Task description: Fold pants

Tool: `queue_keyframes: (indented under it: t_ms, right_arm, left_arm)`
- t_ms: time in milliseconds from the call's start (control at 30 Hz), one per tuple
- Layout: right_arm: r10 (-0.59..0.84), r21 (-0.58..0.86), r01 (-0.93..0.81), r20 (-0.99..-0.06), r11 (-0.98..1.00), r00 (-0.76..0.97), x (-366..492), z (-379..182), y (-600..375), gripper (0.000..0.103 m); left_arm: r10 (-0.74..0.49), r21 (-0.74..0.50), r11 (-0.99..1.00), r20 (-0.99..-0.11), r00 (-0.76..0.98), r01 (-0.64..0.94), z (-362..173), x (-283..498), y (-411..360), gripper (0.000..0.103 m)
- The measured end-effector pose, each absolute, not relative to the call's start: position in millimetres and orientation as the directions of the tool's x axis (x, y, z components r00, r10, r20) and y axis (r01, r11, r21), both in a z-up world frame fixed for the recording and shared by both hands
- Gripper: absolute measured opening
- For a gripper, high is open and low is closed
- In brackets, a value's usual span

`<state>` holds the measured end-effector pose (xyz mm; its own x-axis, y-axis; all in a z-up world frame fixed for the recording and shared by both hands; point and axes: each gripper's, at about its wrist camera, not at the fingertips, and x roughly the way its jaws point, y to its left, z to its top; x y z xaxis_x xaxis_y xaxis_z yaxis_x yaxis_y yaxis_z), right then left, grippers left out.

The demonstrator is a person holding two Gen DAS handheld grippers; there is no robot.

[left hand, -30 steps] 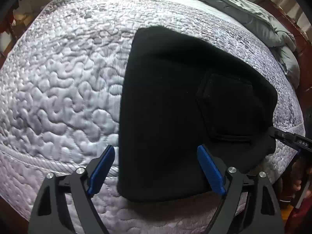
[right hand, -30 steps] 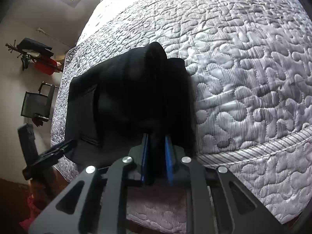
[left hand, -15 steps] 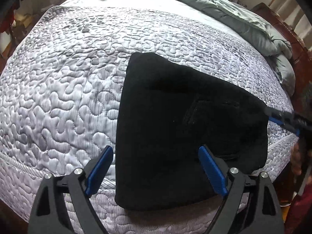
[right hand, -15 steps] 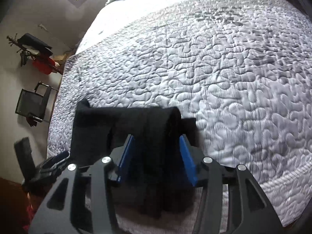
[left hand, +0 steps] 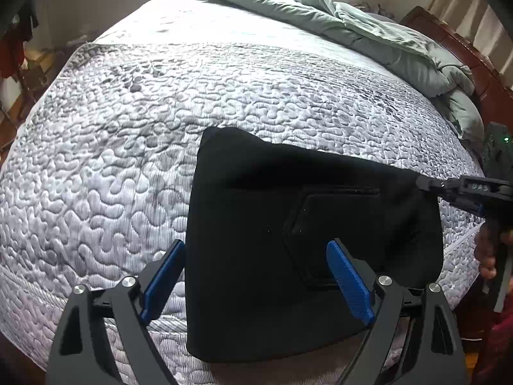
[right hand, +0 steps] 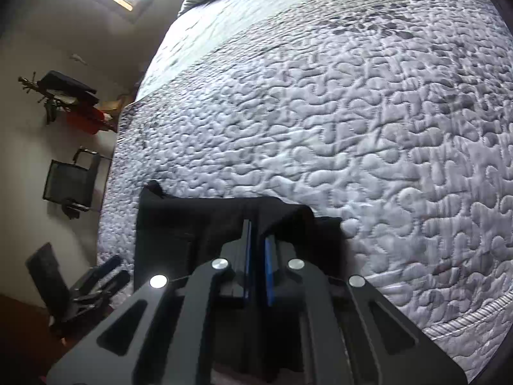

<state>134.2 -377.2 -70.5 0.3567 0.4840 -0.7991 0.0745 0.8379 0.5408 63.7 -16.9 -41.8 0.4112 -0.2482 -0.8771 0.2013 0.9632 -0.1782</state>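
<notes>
Right gripper (right hand: 256, 256): fingers nearly together, pinching a raised ridge of the black pants (left hand: 288, 240) at their right edge. Left gripper (left hand: 256, 279): spread wide, holding nothing, hovering over the near edge. Pants lie folded into a compact block near the mattress (left hand: 128, 128) edge. Judged soft, light, limp; thick layers may slip, so best taken at corners or along folded edges.
</notes>
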Motion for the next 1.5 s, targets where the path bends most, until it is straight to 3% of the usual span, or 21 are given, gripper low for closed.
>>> queue_keyframes:
  t_ms: [300, 400, 467, 567, 667, 900, 1000, 1033, 1333, 1500]
  right_arm:
    - [0.4, 0.447, 0.07, -0.852, 0.892, 0.338, 139, -93, -371, 0.008]
    - [0.423, 0.464, 0.044, -0.838, 0.885, 0.344, 129, -78, -372, 0.018]
    - [0.416, 0.452, 0.029, -0.843, 0.891, 0.342, 117, -68, -372, 0.038]
    - [0.424, 0.456, 0.021, -0.844, 0.89, 0.329, 94, -62, -371, 0.054]
    - [0.443, 0.469, 0.02, -0.847, 0.883, 0.294, 72, -65, -367, 0.058]
    - [0.482, 0.499, 0.014, -0.843, 0.866, 0.239, 50, -84, -349, 0.055]
    - [0.483, 0.506, 0.04, -0.841, 0.861, 0.245, 52, -88, -350, 0.027]
    - [0.482, 0.508, 0.051, -0.84, 0.86, 0.248, 53, -88, -352, 0.012]
    - [0.44, 0.464, 0.025, -0.855, 0.886, 0.276, 44, -71, -355, 0.006]
    - [0.369, 0.391, 0.06, -0.902, 0.919, 0.225, 46, -102, -354, 0.005]
  left_arm:
    - [-0.263, -0.181, 0.957, -0.872, 0.413, 0.228, -40, 70, -18, 0.09]
    - [-0.265, -0.182, 0.956, -0.871, 0.413, 0.23, -40, 71, -16, 0.09]
    - [-0.266, -0.184, 0.956, -0.87, 0.415, 0.227, -40, 71, -16, 0.09]
    - [-0.265, -0.183, 0.956, -0.871, 0.414, 0.227, -41, 70, -15, 0.09]
    - [-0.257, -0.175, 0.958, -0.876, 0.409, 0.227, -42, 70, -15, 0.09]
    - [-0.244, -0.154, 0.96, -0.872, 0.424, 0.236, -36, 62, -18, 0.09]
    - [-0.242, -0.153, 0.959, -0.877, 0.416, 0.237, -36, 61, -18, 0.09]
    - [-0.239, -0.151, 0.96, -0.879, 0.414, 0.234, -36, 60, -18, 0.09]
    - [-0.254, -0.201, 0.963, -0.898, 0.359, 0.178, -49, 59, -6, 0.09]
    - [-0.268, -0.237, 0.962, -0.916, 0.3, 0.138, -64, 63, 7, 0.09]
